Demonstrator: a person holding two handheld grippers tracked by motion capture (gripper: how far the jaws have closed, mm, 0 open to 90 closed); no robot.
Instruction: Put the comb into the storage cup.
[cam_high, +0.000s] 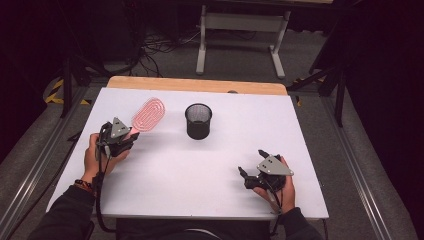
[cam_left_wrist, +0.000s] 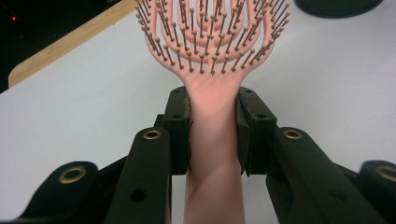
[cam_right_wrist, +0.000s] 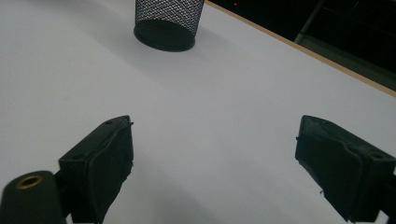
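Left gripper view: left claw (cam_left_wrist: 212, 135) clamps pink hairbrush (cam_left_wrist: 212, 56) by its handle; head-heavy, it could pivot. Right claw (cam_right_wrist: 212, 158) gapes empty.

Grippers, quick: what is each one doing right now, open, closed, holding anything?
Left gripper: closed on the handle of the pink hairbrush.
Right gripper: open, holding nothing, above the white table.

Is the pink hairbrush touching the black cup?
Apart. The high view shows bare white table between the hairbrush and the cup.
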